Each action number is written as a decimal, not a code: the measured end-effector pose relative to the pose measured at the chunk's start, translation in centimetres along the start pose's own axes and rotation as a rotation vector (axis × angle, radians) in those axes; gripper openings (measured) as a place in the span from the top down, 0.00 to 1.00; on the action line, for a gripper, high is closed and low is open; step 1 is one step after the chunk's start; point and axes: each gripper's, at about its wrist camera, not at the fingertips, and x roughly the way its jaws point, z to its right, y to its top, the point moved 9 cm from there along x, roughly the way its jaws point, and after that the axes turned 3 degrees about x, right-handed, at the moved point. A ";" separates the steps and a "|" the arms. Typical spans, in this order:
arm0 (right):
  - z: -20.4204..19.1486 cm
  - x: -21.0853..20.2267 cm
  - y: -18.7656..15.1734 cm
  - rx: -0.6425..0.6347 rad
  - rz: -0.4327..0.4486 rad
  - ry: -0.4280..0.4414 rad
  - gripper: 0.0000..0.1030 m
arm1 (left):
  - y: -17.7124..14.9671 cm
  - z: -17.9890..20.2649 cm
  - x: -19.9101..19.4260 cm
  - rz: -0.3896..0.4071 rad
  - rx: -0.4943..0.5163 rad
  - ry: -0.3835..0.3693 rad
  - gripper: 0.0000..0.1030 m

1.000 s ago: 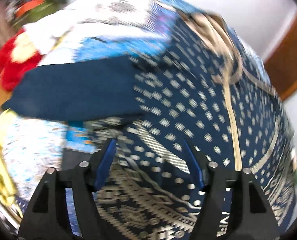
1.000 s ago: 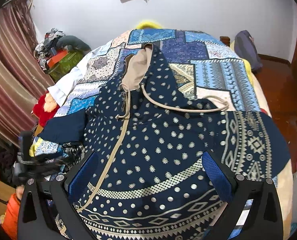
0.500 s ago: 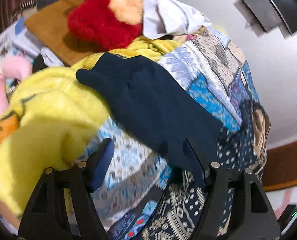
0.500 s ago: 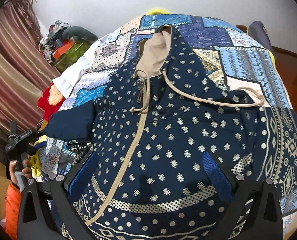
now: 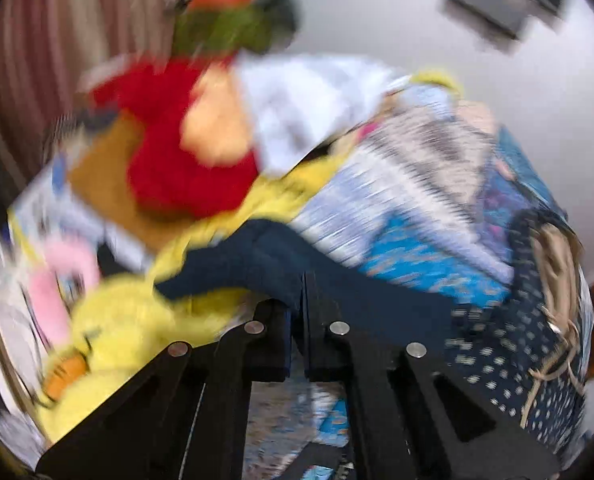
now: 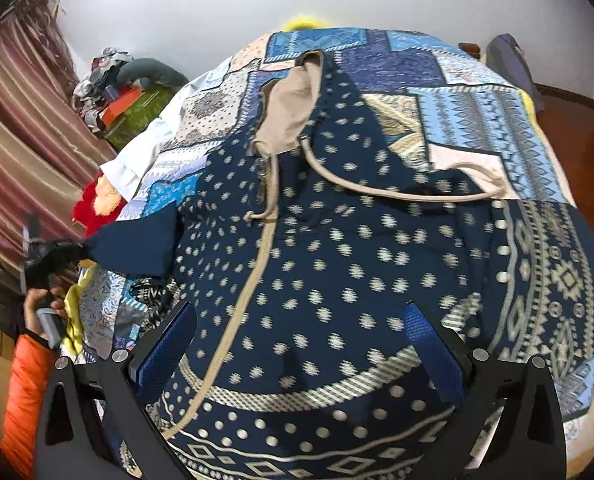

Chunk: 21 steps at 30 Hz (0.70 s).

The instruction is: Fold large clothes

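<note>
A large navy hooded garment (image 6: 337, 272) with white dots, beige hood lining and drawstrings lies spread on the bed. Its plain navy sleeve (image 6: 137, 244) points left off the bed's edge. In the blurred left wrist view my left gripper (image 5: 299, 280) is shut on that sleeve (image 5: 257, 264) near its cuff. The left gripper also shows in the right wrist view (image 6: 81, 250), at the sleeve's tip. My right gripper (image 6: 301, 344) is open above the garment's lower body and holds nothing.
A blue patchwork quilt (image 6: 477, 108) covers the bed. A yellow plush (image 5: 129, 320), a red plush (image 5: 169, 152) and a white cloth (image 5: 305, 108) lie at the bed's left side. Striped curtains (image 6: 17, 140) hang left. Wooden floor (image 6: 569, 108) lies right.
My left gripper was open over the sleeve half a second ago and has closed on it near the cuff. The right gripper has lowered closer to the garment and stays open.
</note>
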 end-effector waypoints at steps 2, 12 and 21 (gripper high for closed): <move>0.6 -1.0 0.2 0.008 0.020 0.001 0.00 | 1.5 3.8 -3.1 0.081 0.109 -0.015 0.97; 2.8 -6.8 1.1 0.035 0.127 0.018 0.00 | 0.2 26.6 -16.1 0.301 0.529 -0.286 0.97; 6.6 -10.1 0.2 0.066 0.148 -0.011 0.00 | -17.8 37.1 -10.0 -0.035 0.827 -0.452 0.97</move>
